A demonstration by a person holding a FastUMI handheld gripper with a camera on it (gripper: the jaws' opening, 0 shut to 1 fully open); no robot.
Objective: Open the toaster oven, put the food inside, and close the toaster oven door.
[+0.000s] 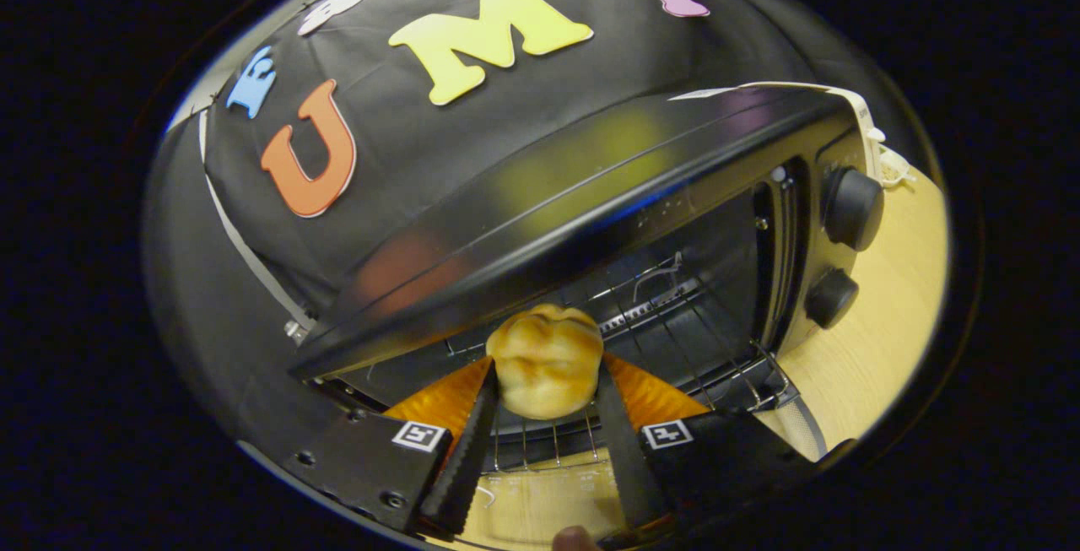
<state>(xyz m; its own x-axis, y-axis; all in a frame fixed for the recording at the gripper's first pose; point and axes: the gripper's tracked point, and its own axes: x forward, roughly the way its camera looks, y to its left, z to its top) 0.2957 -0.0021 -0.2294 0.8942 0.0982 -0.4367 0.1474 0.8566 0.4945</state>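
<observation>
A golden-brown bread roll sits between my two fingers, and my gripper is shut on it, holding it above the open door. The black toaster oven stands just ahead, tilted in the view, with its cavity open. Its wire rack shows inside, beyond the roll. The lowered glass door lies under my fingers. The roll is at the mouth of the cavity, over the rack's front edge.
Two black knobs sit on the oven's control panel to the right of the cavity. The oven stands on a light wooden table. A black cloth wall hangs behind the oven.
</observation>
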